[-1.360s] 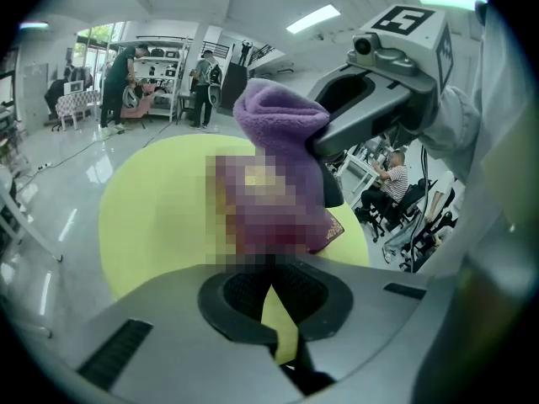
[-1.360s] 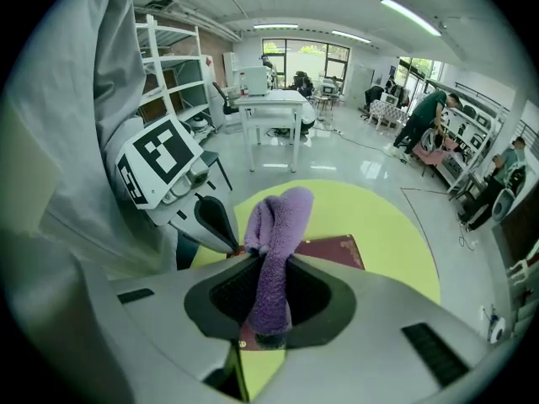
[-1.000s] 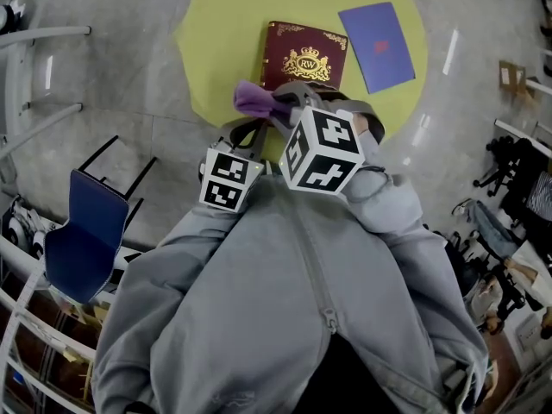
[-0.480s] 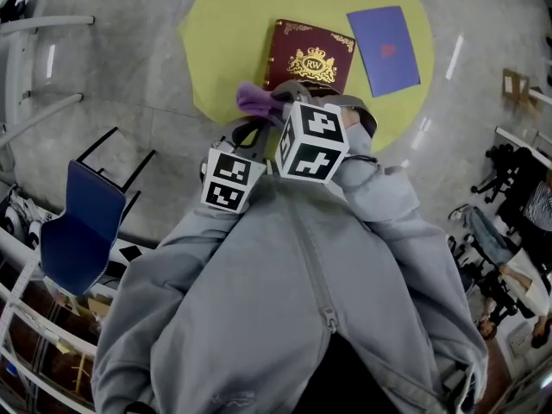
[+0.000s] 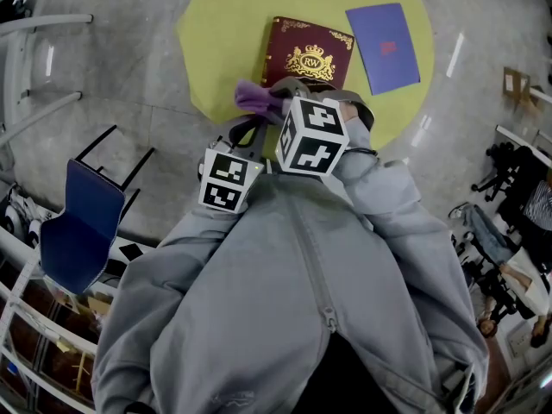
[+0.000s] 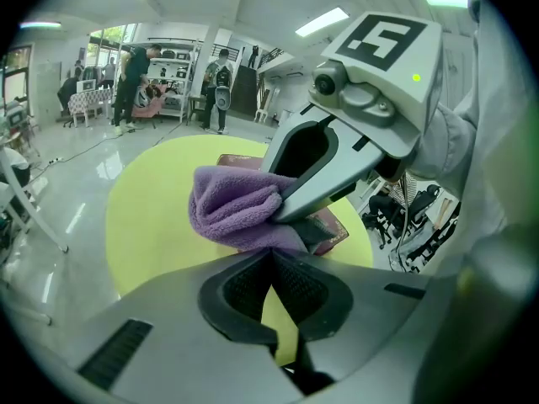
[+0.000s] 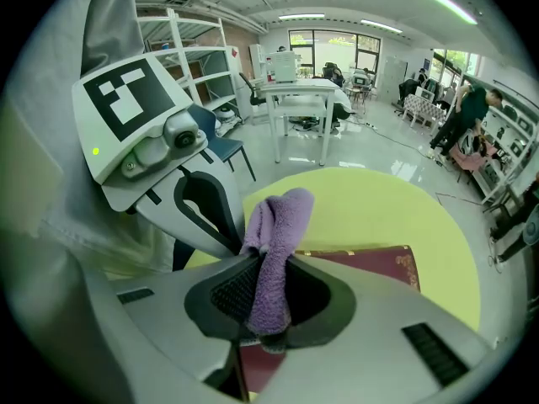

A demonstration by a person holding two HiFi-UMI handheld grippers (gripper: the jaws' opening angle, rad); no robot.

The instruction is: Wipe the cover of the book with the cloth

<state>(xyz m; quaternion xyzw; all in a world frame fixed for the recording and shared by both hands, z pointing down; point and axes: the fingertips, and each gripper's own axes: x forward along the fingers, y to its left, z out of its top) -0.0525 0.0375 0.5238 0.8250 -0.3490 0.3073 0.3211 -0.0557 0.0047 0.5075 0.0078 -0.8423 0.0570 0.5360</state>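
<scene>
A: Nearest, on this side of the book [image 5: 309, 54]?
B: Grey jacket [image 5: 285, 300] of the person, sleeves reaching toward the book's near edge. Blue chair [image 5: 82, 231] on the floor [image 5: 129, 84], well left of the book.
A: Then the right hand-held gripper [image 7: 271, 263]?
B: Clamped on the purple cloth [image 7: 274, 225]: one strip of it caught between the jaws, the rest standing up above them, at the book's near left corner.
A: And the left hand-held gripper [image 6: 272, 255]?
B: Just left of the same corner, jaws pressed tight on each other, tips right at the lower edge of the cloth. Touching it or not, hard to tell.
A: Cloth down on the cover?
B: Not clear from any view.
A: The book itself?
B: Dark red, gold crest and gold corner ornaments, flat on the round yellow-green table [image 5: 224, 24], cover up.
A: Farther than the book?
B: Blue booklet [image 5: 384, 46] just right of it, also flat, a strip of table between both.
</scene>
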